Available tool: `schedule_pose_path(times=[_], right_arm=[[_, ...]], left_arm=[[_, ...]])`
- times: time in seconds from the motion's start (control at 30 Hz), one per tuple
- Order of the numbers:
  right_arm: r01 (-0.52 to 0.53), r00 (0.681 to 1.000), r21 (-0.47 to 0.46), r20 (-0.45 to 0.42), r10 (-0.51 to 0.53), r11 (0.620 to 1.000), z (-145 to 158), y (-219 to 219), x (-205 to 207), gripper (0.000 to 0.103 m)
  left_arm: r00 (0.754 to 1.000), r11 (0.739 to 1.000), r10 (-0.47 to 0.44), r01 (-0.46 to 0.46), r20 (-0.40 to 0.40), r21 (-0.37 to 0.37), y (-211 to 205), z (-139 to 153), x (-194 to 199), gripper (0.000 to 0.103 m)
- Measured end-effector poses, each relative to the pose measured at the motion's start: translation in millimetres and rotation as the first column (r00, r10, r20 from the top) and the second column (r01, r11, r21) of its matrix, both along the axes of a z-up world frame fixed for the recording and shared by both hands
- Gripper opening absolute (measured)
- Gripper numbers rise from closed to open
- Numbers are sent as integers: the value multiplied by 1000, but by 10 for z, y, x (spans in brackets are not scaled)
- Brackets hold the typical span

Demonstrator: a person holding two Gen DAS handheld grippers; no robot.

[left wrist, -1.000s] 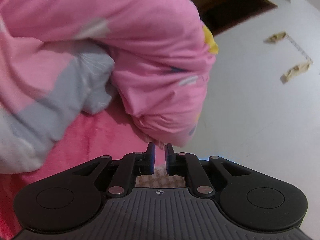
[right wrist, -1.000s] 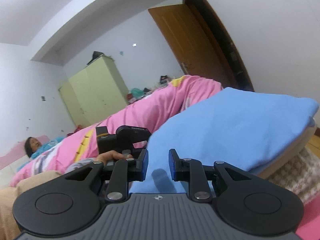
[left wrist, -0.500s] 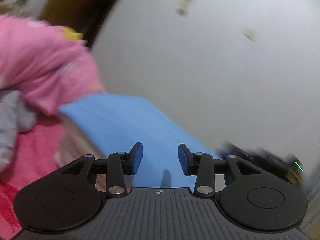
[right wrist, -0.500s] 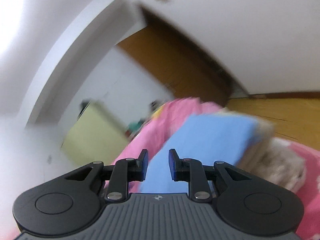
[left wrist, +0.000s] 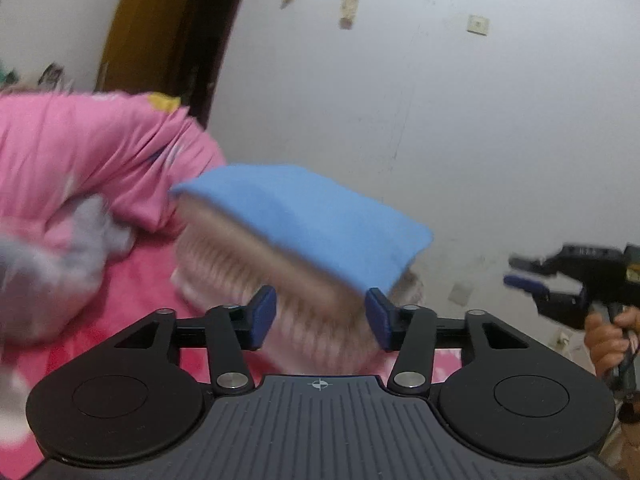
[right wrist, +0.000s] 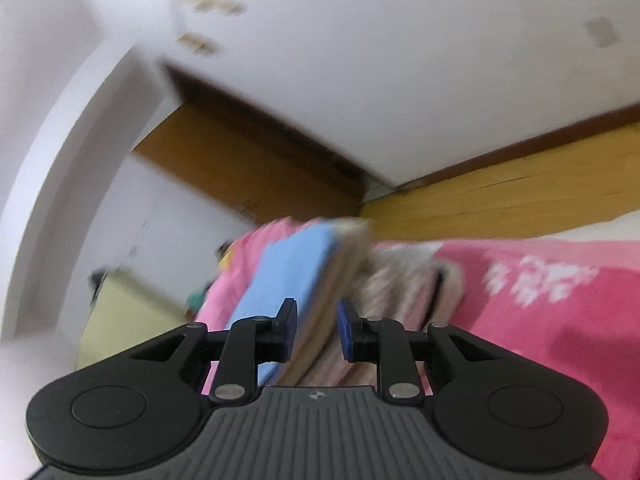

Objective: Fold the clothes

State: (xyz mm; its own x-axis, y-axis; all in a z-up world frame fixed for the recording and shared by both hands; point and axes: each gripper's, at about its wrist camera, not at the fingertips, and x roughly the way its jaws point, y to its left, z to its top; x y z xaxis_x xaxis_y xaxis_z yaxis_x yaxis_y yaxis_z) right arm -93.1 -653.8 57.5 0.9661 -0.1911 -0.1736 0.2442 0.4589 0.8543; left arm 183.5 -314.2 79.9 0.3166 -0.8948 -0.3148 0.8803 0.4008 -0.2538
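My left hand-held gripper (left wrist: 320, 322) has just been spreading its jaws, and they now stand about half open with nothing pressed between the pads. The stack of folded clothes (left wrist: 280, 264) sits straight ahead of it at the centre of the left wrist frame, on the pink bed cover (left wrist: 132, 304). A blue folded piece (left wrist: 312, 216) lies on top, with beige and pale striped layers underneath. Its near edge fills the gap between my fingers, though motion blur keeps me from saying whether the fabric actually touches either pad; I think not.

The stack's long axis runs from the upper left of that frame down to the lower right, so it lies slantwise across my left jaws. A bunched pink quilt (left wrist: 80, 152) is heaped at the left.

My right hand-held gripper (right wrist: 317, 330) is narrowly parted and empty. In its view the same stack (right wrist: 288, 276) rises from just beyond the fingertips toward the frame's centre, edge-on. From the left wrist, the right tool (left wrist: 568, 280) shows at the far right, well apart from the stack, so my left hand looks the nearer.
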Motion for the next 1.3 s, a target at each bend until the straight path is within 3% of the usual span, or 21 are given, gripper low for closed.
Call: schedule_pose_path(times=[0.1,0.17,0.2,0.3,0.4,0.47,0.53,0.63,0.73,0.83,0.93,1.0,1.03,1.13,1.3], right_arm=[[-115,992,-17,48,116,993,273,58,290,24],[-190,978,-30,80,192,981,405,111,583,24],[-209,973,-24,91,211,978,430,115,745,24],[-187,978,-19,87,187,982,388,138,1093,24],[-59,996,-87,-65,54,994,188,52,1207,24],[41,974,-98,-220,-62,994,-25,-79,1134,24],[113,950,-115,-280,-141,987,-115,-148,928,24],[115,958,-230,-233,-169,966,57,-68,728,24],[52,988,-282,-124,-90,958,278,-27,775,24],[-43,998,-237,-55,31,970,261,-155,1027,24],[-91,995,-81,-37,88,993,-70,-341,1189,22],[-54,996,-1,-69,54,999,-305,-436,1099,13],[-22,995,4,-93,22,1000,-367,-433,963,16],[57,988,-25,-141,-60,998,-475,-332,441,17],[45,988,-49,-145,-52,998,-454,-34,-232,17]], left_arm=[[999,1000,15,-16,-41,-19,274,-10,-149,55],[999,999,21,-23,-40,-39,412,23,-263,64],[999,999,24,-25,-29,-39,453,51,-324,68],[999,999,45,-45,-10,-28,450,136,-357,68],[999,998,48,-48,18,-29,421,186,-405,73],[999,999,34,-34,21,-32,347,194,-370,84],[1000,999,-2,3,27,-37,229,196,-333,91],[998,999,-32,33,48,-25,-53,188,-278,92],[997,999,-53,53,64,2,-402,177,-234,92],[997,998,-54,52,62,27,-737,128,-149,92],[996,995,-69,65,52,73,-984,28,-78,92],[998,992,-54,49,39,113,-1092,-65,-42,92],[999,991,-40,36,33,126,-1095,-95,-28,92],[999,991,-35,35,1,129,-1005,-150,-30,92],[1000,991,-21,22,-13,133,-684,-99,-271,92]])
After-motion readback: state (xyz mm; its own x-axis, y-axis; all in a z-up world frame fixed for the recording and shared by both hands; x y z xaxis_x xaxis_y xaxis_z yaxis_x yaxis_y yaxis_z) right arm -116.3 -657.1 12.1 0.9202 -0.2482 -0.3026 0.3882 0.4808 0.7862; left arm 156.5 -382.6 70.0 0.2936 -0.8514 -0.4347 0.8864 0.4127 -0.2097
